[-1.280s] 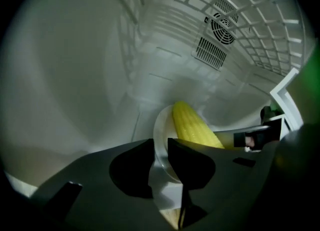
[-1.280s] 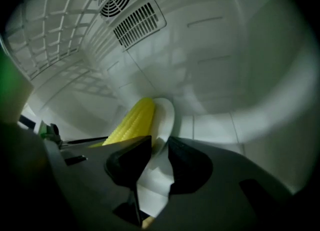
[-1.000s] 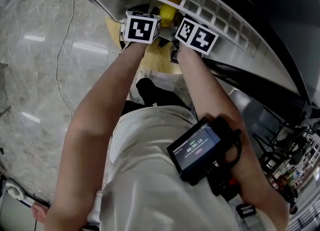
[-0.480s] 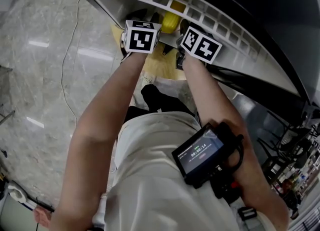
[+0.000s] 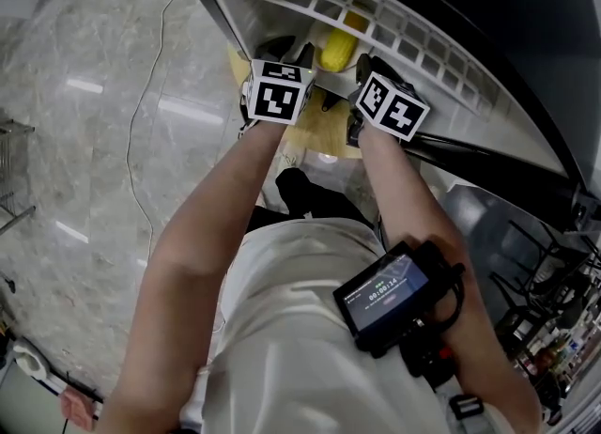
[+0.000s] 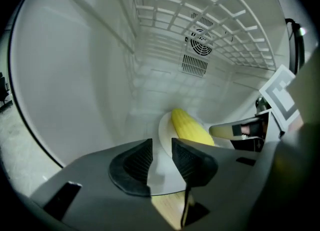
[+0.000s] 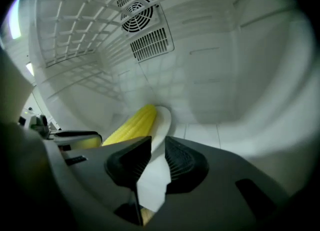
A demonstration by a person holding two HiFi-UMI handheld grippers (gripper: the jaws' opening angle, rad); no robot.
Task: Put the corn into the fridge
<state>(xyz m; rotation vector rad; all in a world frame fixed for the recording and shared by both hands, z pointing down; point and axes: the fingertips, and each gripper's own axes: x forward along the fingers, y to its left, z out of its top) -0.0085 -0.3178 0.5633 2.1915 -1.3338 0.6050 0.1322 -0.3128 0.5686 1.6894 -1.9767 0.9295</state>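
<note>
Closest in the head view is the person's pale shirt [image 5: 282, 329], and a small screen unit [image 5: 385, 293] is strapped to the right forearm. Both bare forearms reach forward side by side. Each ends in a marker cube, the left cube [image 5: 279, 92] and the right cube [image 5: 392, 103] near each other at the front edge of the open fridge [image 6: 75, 75]. To the left of the arms lies a glossy marbled floor [image 5: 84, 141].

The left tool [image 6: 161, 150] has its jaws apart. The left rim of a white plate [image 6: 165, 125] runs up through the gap, and the pads do not pinch it. The right tool [image 7: 158, 150] shows a narrower gap, and its pads grip the plate's right rim. A pale wooden surface [image 6: 167, 209] shows just under the plate's near edge; whether the plate rests on it I cannot tell.

The corn [image 6: 192, 130], a bare yellow cob, lies on the plate between the two tools, its length pointing toward the back of the fridge. The plate sits near the front edge of the compartment, well apart from the back wall. Above it hangs a white wire shelf [image 6: 200, 5], and on the back wall is a round fan grille [image 6: 200, 42] with a slotted vent [image 6: 193, 65] just below it
</note>
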